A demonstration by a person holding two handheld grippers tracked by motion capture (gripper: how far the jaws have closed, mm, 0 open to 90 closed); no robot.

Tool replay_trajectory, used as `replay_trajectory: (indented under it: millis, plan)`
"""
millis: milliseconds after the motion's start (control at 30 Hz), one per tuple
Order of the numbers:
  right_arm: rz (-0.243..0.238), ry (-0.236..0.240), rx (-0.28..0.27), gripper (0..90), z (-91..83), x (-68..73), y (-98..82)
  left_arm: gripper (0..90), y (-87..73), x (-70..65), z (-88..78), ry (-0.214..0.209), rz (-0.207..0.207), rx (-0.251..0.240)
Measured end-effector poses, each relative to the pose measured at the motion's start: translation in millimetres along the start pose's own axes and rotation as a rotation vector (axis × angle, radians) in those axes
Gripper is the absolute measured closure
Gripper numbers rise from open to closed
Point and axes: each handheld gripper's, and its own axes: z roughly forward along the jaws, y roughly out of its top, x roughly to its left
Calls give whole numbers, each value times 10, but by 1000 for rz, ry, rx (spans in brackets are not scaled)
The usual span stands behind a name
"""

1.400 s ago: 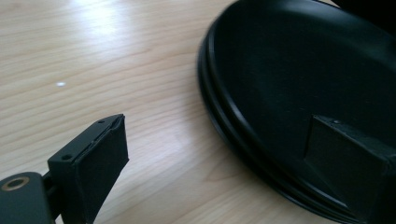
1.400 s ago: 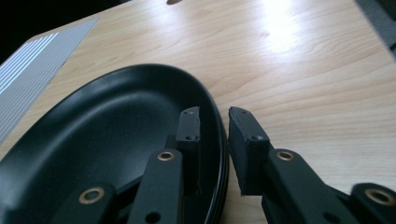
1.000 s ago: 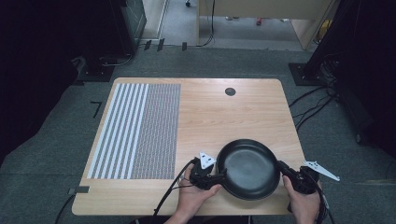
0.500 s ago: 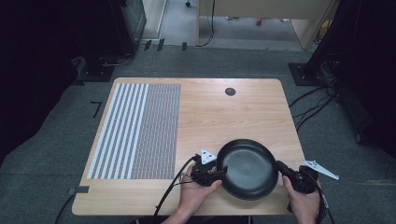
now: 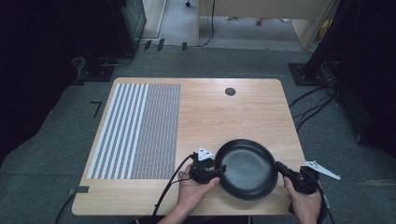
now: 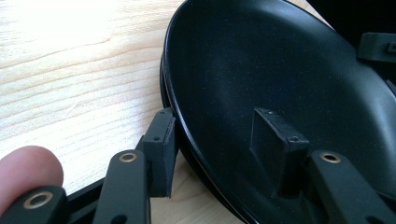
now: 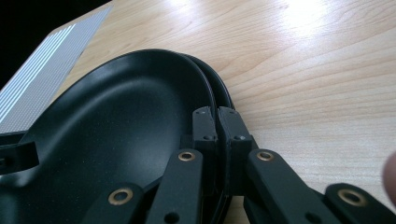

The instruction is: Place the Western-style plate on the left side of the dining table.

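Wooden table (image 5: 219, 112) carried a striped and dotted mat (image 5: 140, 130) on its left half and a small black round disc (image 5: 229, 91) near the far edge, well apart from the work. Grey carpet and loose cables lay around the table. Nothing stood between the grippers and the pan.

Black pan (image 5: 246, 169) sat at the near right part of the table, right of the mat, not touching it. In the right gripper view a second dark rim showed just under the top one; whether that was another pan could not be told.

Left gripper (image 5: 215, 171) was at the pan's left rim, one jaw outside it and one inside over the bowl. Its jaws had just been closing with the rim between them, yet a gap remained on the inner side, so no firm pinch showed.

Right gripper (image 5: 280, 167) was at the pan's right rim, jaws narrow and pressed together on the rim edge (image 7: 215, 122).
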Motion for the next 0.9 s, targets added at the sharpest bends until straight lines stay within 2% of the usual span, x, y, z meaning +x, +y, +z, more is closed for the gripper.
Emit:
replay_trajectory:
  millis: [300,533,600,900]
  plan:
    - [6,8,1,880,-7,1,4,534,13,10,-6,6,4,4]
    - [34,1,-2,858,44,12,-23,537,15,7,-6,9,10,10]
    - [50,7,-4,858,55,3,-23,537,15,7,-8,7,10,11]
    - [56,10,-1,860,58,0,-20,537,24,24,-12,-6,3,14]
